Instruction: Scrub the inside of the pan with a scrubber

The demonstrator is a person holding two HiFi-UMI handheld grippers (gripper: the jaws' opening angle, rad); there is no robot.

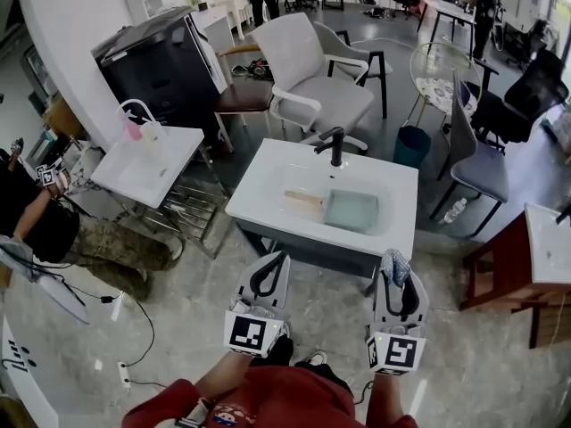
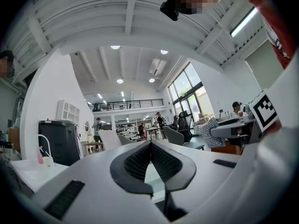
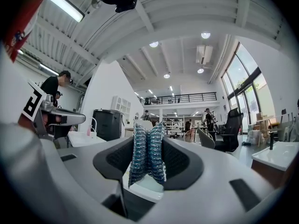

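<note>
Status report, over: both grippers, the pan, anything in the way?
Left gripper shut, empty. Right gripper shut on blue scrubber. Pan in white sink, both grippers short of it. Wooden board beside pan; approach looks open.

Blue-silver mesh scrubber (image 3: 147, 149); white sink (image 1: 263, 190) — grey-green pan (image 1: 351, 210), black tap (image 1: 335, 146) — mottled grey floor (image 1: 482, 346), red sleeve (image 1: 165, 407)

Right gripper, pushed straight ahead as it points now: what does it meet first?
Probably the front rim of the white sink, near its right corner; the pan sits farther in, left of that line.
</note>
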